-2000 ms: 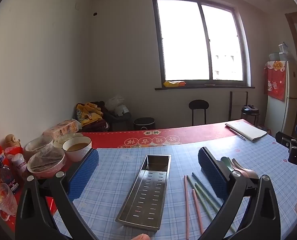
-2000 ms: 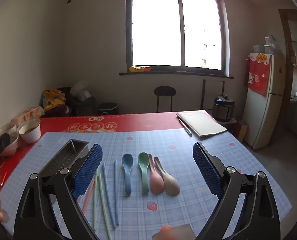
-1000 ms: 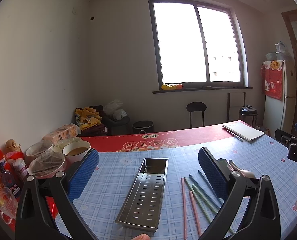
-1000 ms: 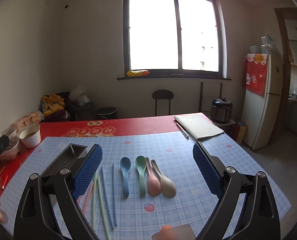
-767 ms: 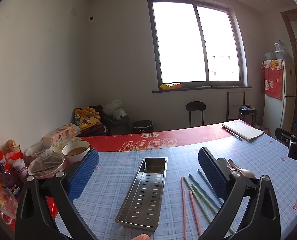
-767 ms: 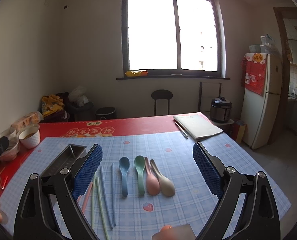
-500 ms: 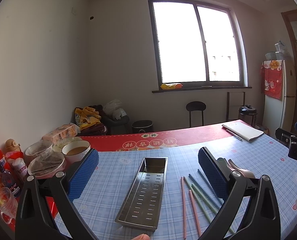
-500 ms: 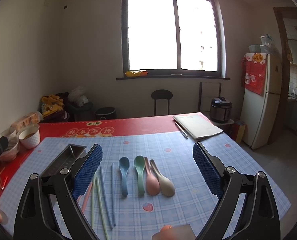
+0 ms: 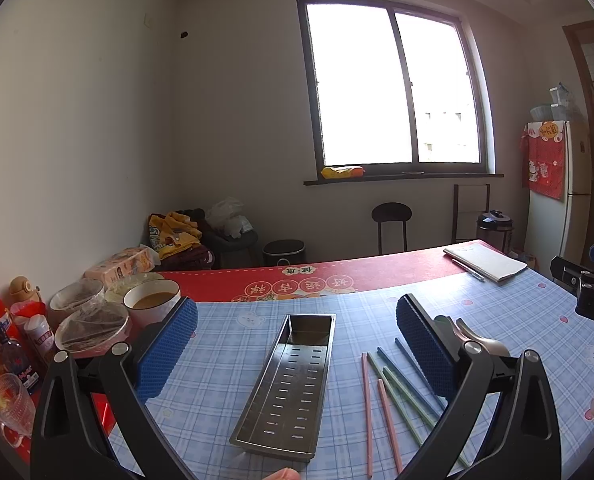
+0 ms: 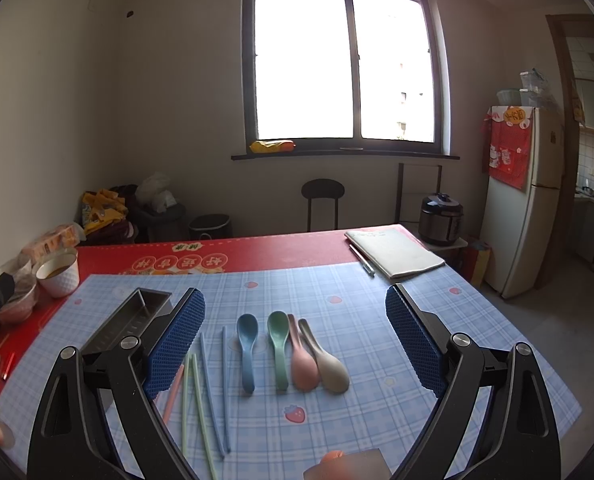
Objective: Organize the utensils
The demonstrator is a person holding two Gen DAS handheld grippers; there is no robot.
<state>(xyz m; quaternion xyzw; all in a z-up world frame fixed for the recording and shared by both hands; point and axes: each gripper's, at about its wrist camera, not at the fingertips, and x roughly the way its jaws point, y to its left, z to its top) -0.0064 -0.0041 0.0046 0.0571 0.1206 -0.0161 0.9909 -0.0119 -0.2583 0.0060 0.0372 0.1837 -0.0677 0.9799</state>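
The left gripper [image 9: 297, 340] hovers above the blue checked tablecloth [image 9: 225, 364] with its blue-padded jaws spread wide and nothing between them. Framed between them, a long perforated stainless-steel tray [image 9: 293, 376] lies on the cloth, its narrow end pointing far.

Right of the tray lie thin pastel chopsticks [image 9: 381, 392] in pink, green and blue; the right finger hides their far tips, and the picture edge cuts off the near ends of some. Behind that finger only scraps of the spoons show.

The right gripper [image 10: 295, 328] is likewise wide open and empty. Its view shows four plastic spoons side by side, bowls near in the blue spoon [image 10: 247, 344] and green spoon [image 10: 279, 344], while the pink spoon [image 10: 303, 360] and beige spoon [image 10: 329, 362] overlap at the handles. The left finger covers part of the tray and the pink chopstick.

At the far left, a white bowl of brown liquid [image 9: 151, 304] stands on the red table cover [image 9: 377, 276] beside film-covered bowls [image 9: 91, 326]. A closed notebook [image 10: 393, 252] with a pen lies far right.
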